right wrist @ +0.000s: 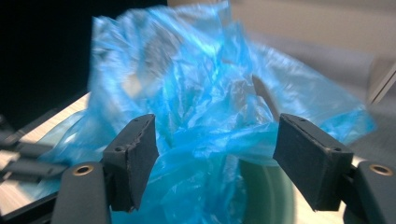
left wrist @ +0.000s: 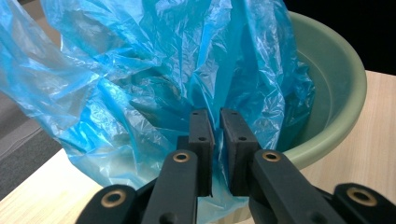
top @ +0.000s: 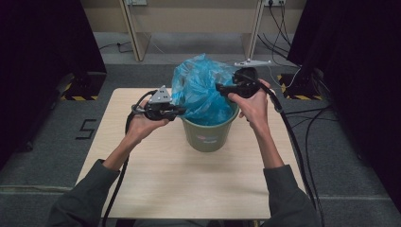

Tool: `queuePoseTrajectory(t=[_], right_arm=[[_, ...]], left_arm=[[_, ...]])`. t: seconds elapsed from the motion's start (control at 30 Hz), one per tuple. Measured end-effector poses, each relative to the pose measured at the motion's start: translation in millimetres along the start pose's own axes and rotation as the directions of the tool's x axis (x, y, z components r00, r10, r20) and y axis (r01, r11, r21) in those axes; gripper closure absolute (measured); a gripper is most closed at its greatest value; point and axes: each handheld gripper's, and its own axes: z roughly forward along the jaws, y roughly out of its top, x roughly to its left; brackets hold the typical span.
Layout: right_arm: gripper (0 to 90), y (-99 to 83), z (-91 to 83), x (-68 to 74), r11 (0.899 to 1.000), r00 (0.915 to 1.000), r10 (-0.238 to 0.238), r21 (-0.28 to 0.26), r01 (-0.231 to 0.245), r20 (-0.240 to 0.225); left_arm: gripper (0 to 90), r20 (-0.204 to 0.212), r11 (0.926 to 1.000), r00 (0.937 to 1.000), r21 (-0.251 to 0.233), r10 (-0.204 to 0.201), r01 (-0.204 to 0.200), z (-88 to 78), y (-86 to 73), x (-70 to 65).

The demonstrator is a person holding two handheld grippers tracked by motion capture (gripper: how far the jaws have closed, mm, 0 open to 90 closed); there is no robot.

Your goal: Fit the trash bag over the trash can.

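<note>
A crumpled blue plastic bag [top: 201, 90] stands up out of a green bucket [top: 208, 135] at the middle of the wooden table. My left gripper [top: 182, 111] is at the bucket's left rim. In the left gripper view its jaws [left wrist: 217, 140] are pressed together on a fold of the blue bag [left wrist: 154, 70] just outside the bucket's rim [left wrist: 345, 93]. My right gripper [top: 218, 87] is held above the bucket's right side. Its jaws [right wrist: 215, 149] stand wide open, with the bag [right wrist: 201, 93] bulging between and behind them and the bucket's inside [right wrist: 266, 191] below.
The light wooden table [top: 165, 179] has bare room in front of and beside the bucket. Cables [top: 302, 142] trail off its right side to the floor. Dark curtains flank both sides, and wooden furniture legs [top: 132, 33] stand behind.
</note>
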Motion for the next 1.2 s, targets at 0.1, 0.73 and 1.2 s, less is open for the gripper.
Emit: queuePoseTrajectory(t=[0.1, 0.73, 1.2], right_arm=[[71.9, -5.6, 12.6, -7.3, 0.997, 0.9974, -0.072, 0.039, 0.072, -0.013], [90.0, -96.0, -50.3, -7.7, 0.976, 0.9788, -0.205, 0.068, 0.205, -0.002], [84.7, -111.6, -56.9, -13.0, 0.978, 0.9813, -0.192, 0.087, 0.191, 0.009]], left_arm=[[82.8, 0.003, 1.0, 1.0, -0.007, 0.003, -0.003, -3.4, -1.5, -2.7], [86.7, 0.083, 0.9992, 0.9964, -0.039, 0.013, -0.01, -19.7, -22.7, -35.4], [58.5, 0.065, 0.9933, 0.9972, -0.107, -0.036, 0.043, -48.8, -16.3, -30.0]])
